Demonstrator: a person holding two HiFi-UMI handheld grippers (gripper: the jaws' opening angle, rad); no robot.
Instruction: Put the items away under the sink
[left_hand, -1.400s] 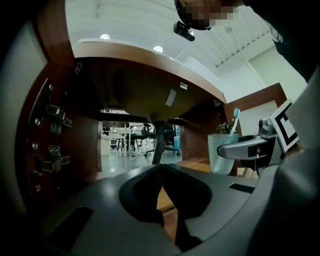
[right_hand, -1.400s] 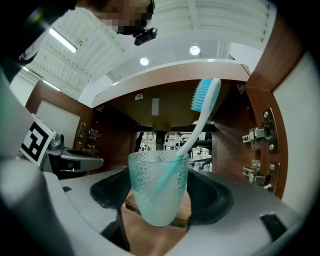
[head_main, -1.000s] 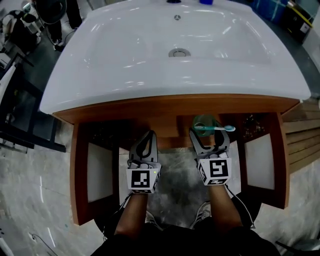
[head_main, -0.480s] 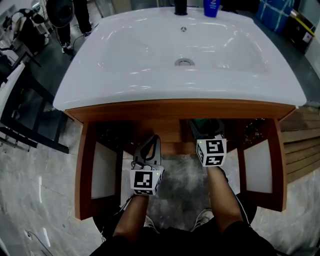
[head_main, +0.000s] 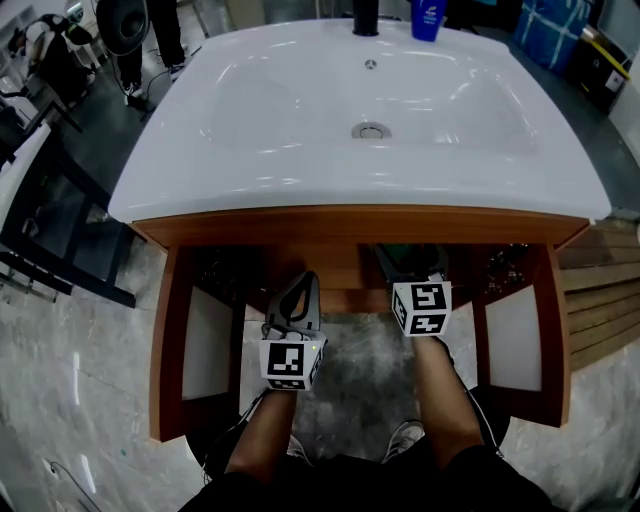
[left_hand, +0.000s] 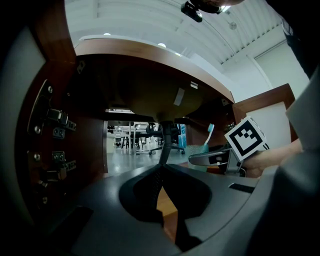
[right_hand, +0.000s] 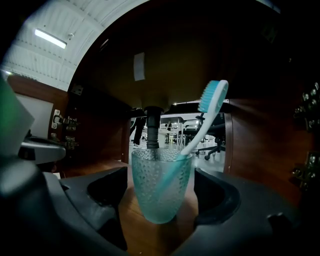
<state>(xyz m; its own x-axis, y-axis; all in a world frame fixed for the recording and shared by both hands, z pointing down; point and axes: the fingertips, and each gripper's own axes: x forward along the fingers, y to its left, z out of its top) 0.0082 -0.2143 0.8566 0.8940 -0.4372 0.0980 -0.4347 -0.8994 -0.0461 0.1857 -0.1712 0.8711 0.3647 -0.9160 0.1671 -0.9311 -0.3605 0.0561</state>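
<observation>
I set the cup (right_hand: 160, 175) and toothbrush (right_hand: 212, 97) on the cabinet floor (right_hand: 150, 235) under the sink (head_main: 300, 100), my right hand-held gripper (right_hand: 161, 200) jaws having just been opening clear of the cup, my left hand-held gripper (left_hand: 161, 172) closed and empty; next, I judge, comes backing straight out.

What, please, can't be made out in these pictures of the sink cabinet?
Head view: the teal dimpled glass cup and its blue plastic toothbrush are largely hidden beneath the wooden cabinet front.
Head view: the blue bottle and black tap are cut off by the top edge.
Right gripper view: the pale sticker under the basin is too small to read.
</observation>
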